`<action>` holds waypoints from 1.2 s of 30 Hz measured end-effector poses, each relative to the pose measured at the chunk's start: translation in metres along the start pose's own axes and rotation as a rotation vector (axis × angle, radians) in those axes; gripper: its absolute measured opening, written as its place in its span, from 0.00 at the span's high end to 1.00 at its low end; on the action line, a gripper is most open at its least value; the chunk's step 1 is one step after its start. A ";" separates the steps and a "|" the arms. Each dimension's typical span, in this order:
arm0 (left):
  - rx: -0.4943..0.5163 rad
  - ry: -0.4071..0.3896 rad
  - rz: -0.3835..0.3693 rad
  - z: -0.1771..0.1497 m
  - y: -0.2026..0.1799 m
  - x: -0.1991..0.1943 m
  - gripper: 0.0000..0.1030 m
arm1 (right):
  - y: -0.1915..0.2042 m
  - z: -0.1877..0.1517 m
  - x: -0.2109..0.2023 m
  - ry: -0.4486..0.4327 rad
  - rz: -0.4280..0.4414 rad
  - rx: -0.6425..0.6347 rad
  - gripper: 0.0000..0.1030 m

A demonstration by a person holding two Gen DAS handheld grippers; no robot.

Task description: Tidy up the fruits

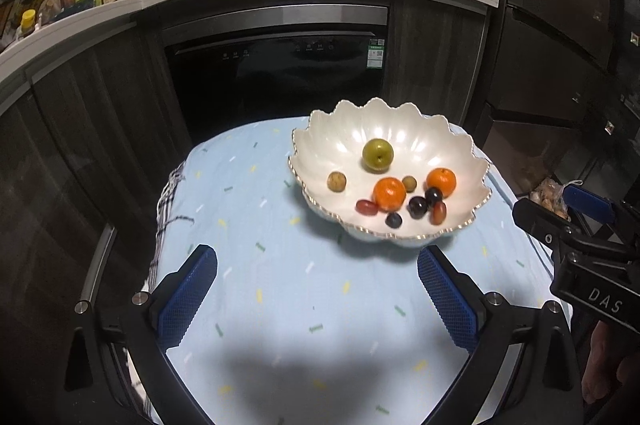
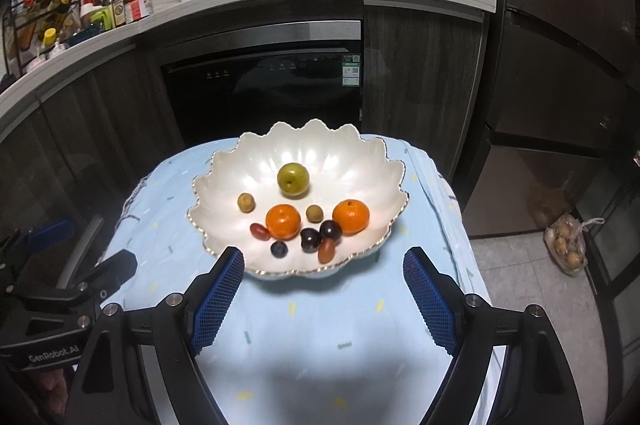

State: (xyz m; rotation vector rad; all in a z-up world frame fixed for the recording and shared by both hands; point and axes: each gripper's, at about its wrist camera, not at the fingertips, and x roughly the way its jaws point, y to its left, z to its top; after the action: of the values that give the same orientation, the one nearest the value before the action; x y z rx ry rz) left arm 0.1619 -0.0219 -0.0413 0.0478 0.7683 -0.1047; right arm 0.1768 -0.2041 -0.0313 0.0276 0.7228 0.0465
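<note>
Both claws stood apart and empty: left claw (image 1: pixel 316 299), right claw (image 2: pixel 324 299), lettered "DAS" and "GenRobot.AI". On the tabletop (image 1: pixel 280 285) sat one bowl (image 2: pixel 224 169) holding two oranges (image 2: pixel 283 222), one green fruit (image 2: pixel 293 178), two longans (image 2: pixel 246 202), three grapes (image 2: pixel 310 239) and two red fruits (image 2: pixel 260 231).

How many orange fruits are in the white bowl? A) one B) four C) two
C: two round orange fruits sit in the white bowl, among one green fruit and smaller dark and tan ones.
</note>
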 end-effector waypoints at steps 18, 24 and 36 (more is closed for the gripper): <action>0.007 -0.030 0.035 -0.058 -0.006 -0.043 0.01 | 0.001 -0.051 -0.045 -0.036 -0.007 -0.001 0.20; -0.010 -0.056 0.077 -0.066 -0.004 -0.055 0.00 | -0.006 -0.063 -0.055 -0.055 -0.055 0.016 0.20; -0.061 -0.066 0.153 -0.077 0.001 -0.068 0.00 | -0.006 -0.068 -0.071 -0.095 -0.064 0.025 0.12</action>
State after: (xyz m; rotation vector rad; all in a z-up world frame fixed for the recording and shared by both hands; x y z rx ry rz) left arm 0.0603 -0.0091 -0.0493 0.0453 0.6992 0.0625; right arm 0.0785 -0.2136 -0.0356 0.0301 0.6284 -0.0243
